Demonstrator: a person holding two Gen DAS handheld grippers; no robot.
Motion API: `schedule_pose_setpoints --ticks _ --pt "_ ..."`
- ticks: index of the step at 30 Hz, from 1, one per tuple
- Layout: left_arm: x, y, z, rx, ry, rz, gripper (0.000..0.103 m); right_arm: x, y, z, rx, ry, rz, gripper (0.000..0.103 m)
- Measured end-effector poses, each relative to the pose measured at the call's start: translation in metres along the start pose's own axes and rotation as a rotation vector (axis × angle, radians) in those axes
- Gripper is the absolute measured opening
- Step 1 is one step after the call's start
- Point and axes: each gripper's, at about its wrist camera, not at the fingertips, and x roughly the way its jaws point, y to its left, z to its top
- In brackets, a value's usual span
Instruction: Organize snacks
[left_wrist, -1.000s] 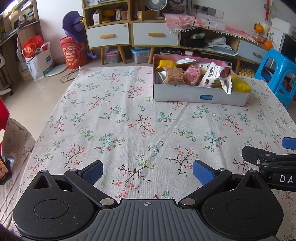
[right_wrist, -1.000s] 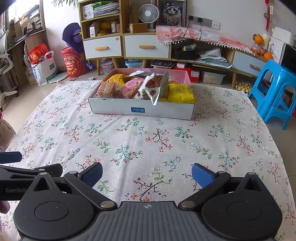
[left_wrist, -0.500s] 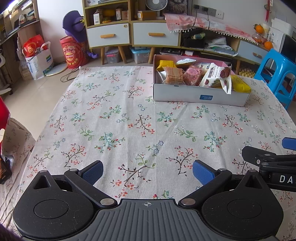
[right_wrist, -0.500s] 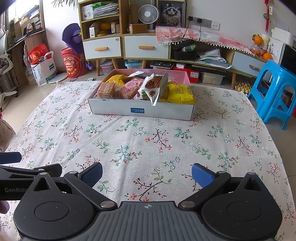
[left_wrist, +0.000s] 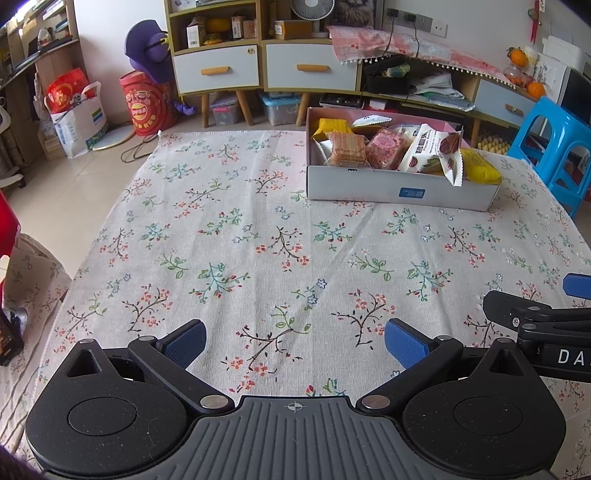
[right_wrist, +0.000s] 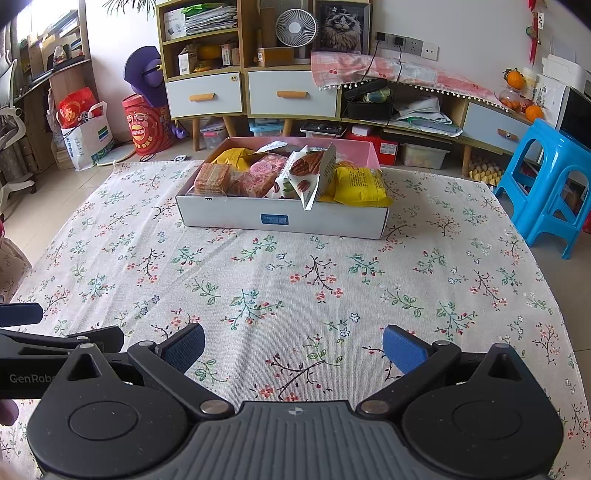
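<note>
Left wrist view: low over the near edge of the floral cloth (left_wrist: 258, 229), facing the far wall; the box (left_wrist: 400, 190) sits far and right of centre. The right gripper (left_wrist: 535, 317) enters at the right edge.

Right wrist view: same low height, same heading, set further right; the box (right_wrist: 282, 218) is nearly centred and looks nearer. The left gripper (right_wrist: 48, 343) enters at the left edge.

Shared: cloth, box, drawer cabinet (right_wrist: 243, 92), blue stool (right_wrist: 554, 184).
</note>
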Motion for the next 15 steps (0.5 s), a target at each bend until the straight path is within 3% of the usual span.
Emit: schedule_pose_setpoints --ticks 15 --pt "0.0010 -0.0009 -0.0010 0.010 -0.003 0.000 0.103 0.0000 0.0001 0.0000 0.000 0.000 -0.001 0.094"
